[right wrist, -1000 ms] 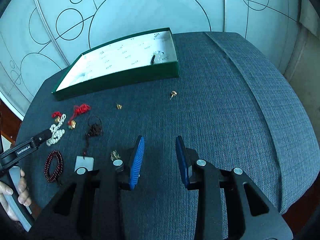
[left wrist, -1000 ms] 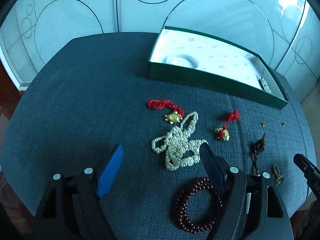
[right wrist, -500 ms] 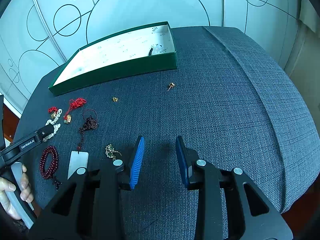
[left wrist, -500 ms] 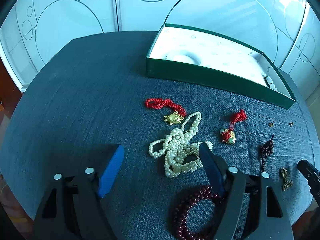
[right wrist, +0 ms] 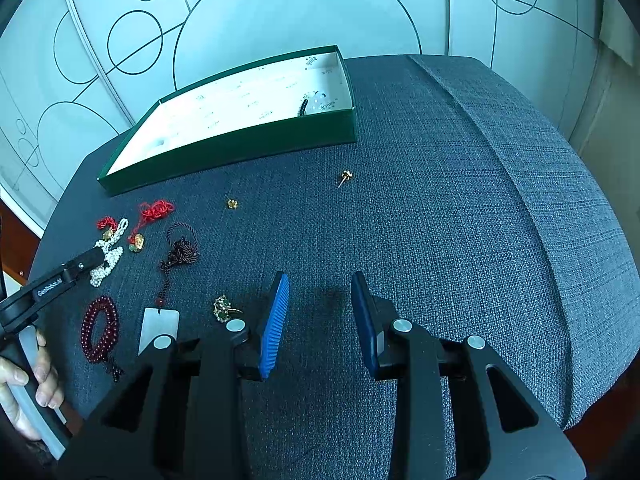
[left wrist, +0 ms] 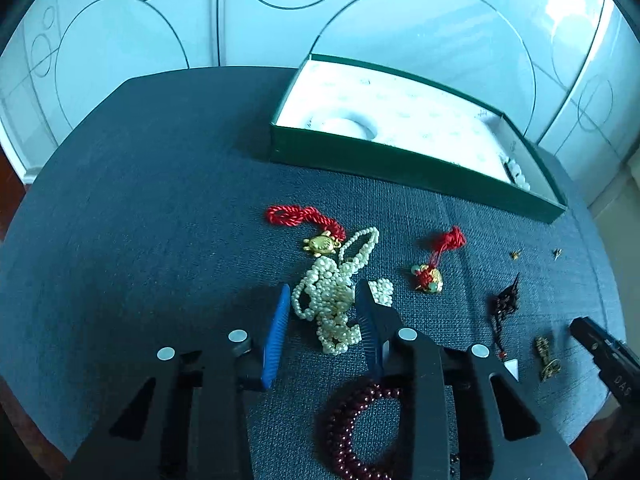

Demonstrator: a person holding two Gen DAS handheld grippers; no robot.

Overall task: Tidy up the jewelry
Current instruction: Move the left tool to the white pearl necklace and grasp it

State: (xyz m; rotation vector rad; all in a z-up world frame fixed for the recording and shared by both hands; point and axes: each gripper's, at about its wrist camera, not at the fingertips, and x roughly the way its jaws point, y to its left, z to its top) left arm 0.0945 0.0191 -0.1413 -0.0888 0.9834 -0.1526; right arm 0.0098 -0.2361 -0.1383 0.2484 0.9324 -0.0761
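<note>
A heap of white pearl necklace (left wrist: 328, 308) lies on the dark grey cloth between the fingers of my left gripper (left wrist: 323, 285). Its jaws are closing. The right blue pad (left wrist: 366, 316) touches the pearls, while a thin gap shows at the left pad (left wrist: 278, 320). From the right wrist view, that gripper's finger (right wrist: 60, 280) reaches the same pearls (right wrist: 106, 256). My right gripper (right wrist: 321, 276) hovers over bare cloth, partly open with nothing between its fingers. The green box (left wrist: 400, 164) with a white lining stands at the back.
Around the pearls lie a red-cord gold charm (left wrist: 320, 244), a red knot charm (left wrist: 430, 278), a dark red bead bracelet (left wrist: 360, 432), a tasselled pendant (right wrist: 180, 252) with a white tag, a brooch (right wrist: 224, 308) and two gold studs (right wrist: 346, 176). A hand (right wrist: 40, 380) holds the left handle.
The left jaws have narrowed from wide apart to close around the pearl heap, which looks bunched up. The right gripper has not changed.
</note>
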